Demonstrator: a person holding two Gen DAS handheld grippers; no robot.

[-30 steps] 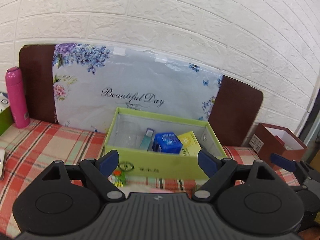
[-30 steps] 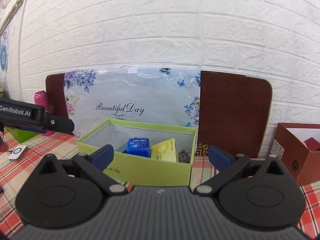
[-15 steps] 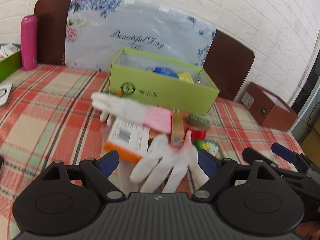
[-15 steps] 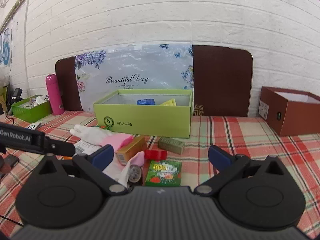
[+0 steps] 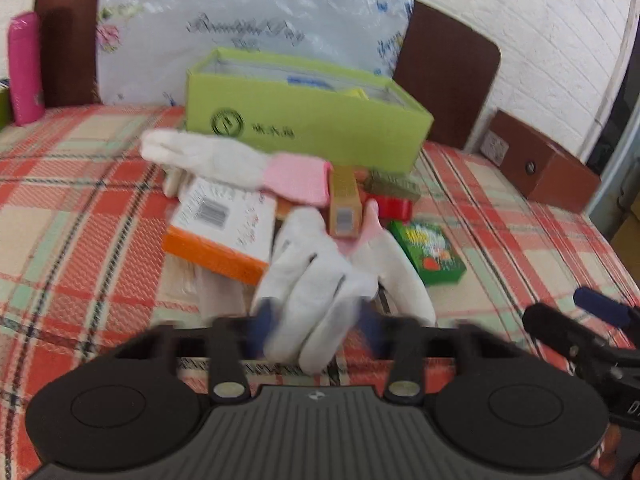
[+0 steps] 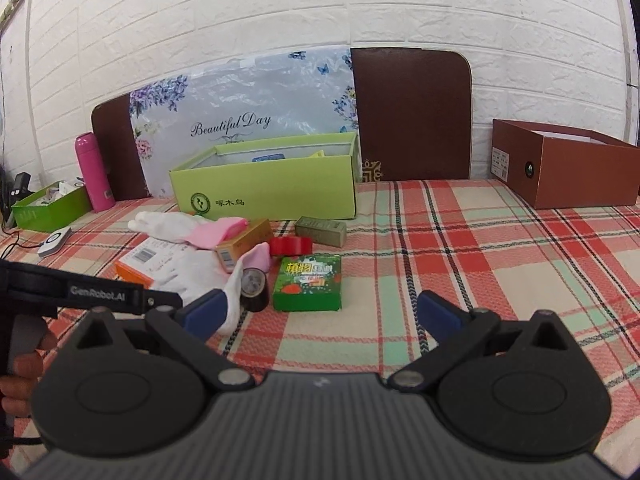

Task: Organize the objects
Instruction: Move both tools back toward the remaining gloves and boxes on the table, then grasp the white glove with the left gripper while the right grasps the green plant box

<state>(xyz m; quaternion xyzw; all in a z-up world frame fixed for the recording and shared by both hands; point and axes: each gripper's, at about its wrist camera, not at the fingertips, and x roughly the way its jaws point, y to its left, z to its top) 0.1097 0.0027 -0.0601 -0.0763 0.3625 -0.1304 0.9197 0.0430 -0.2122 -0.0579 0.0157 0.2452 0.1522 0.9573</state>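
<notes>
Green box on plaid tablecloth before white brick wall; right tongs released, left tongs blurred, state unclear.

Bright, even light; left-wrist motion blur

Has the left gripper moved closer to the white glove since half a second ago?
Yes. The left gripper has moved forward and down: its fingers now flank the near white glove, with the green box farther off.

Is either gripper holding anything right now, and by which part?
The left gripper is around the fingertips of the near white glove, but blur hides whether it grips. The right gripper is open, holding nothing.
</notes>
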